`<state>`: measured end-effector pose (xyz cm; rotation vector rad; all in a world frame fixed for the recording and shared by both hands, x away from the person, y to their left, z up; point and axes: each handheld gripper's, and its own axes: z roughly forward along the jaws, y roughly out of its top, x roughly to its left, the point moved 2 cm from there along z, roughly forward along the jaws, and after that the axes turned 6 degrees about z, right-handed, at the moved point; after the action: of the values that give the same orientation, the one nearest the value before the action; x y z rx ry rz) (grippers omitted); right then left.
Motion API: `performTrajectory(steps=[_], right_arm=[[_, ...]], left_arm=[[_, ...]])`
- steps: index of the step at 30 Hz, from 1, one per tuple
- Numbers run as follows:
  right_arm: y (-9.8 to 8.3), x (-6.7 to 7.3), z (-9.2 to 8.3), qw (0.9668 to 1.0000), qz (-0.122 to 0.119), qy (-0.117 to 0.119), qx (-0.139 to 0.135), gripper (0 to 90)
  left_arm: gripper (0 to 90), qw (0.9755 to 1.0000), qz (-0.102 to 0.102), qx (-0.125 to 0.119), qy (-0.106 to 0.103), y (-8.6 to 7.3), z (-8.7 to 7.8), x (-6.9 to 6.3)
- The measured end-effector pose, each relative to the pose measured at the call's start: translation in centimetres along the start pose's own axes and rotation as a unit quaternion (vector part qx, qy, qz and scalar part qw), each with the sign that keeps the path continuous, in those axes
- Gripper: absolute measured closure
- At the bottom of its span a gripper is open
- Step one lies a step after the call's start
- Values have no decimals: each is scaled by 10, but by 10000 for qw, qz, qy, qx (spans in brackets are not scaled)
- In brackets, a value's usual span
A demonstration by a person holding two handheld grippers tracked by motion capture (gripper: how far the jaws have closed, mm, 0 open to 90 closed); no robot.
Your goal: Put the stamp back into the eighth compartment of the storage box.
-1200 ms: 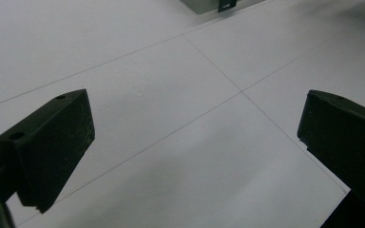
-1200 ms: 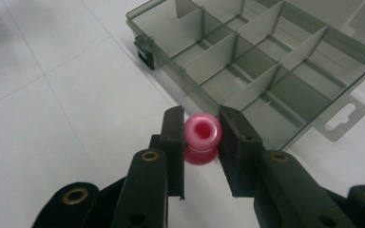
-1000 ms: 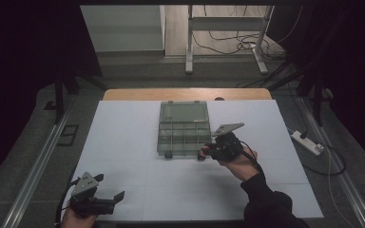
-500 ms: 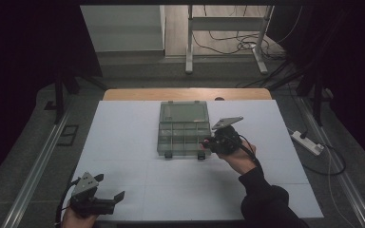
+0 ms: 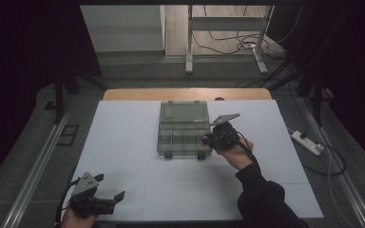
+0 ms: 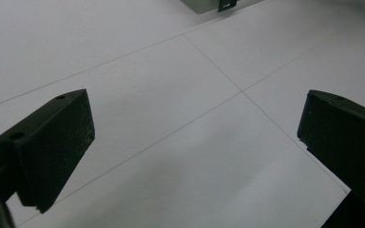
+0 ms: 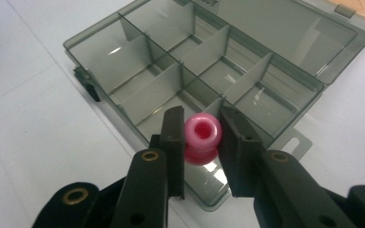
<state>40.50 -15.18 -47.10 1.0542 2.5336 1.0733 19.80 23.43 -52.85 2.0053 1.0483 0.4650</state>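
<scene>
Our right gripper has its jaws pressed on a pink bead, holding it over the near corner compartment of the open clear compartment box. Our left gripper rests near the white table's front edge, jaws spread wide with nothing between them, well apart from the box.

Glossy pink plastic bead; smoky clear plastic box; matt black jaws; smooth matt white desk.
</scene>
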Motion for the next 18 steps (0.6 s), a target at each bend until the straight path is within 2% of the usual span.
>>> performTrajectory(steps=[11,18], right_arm=[[3,-9,10,9999,45,-106,49,720],[3,-13,18,9998,-18,-170,117,720]], left_arm=[[0,10000,-6,0,-11,0,0,0],[0,10000,-4,5,-11,0,0,0]])
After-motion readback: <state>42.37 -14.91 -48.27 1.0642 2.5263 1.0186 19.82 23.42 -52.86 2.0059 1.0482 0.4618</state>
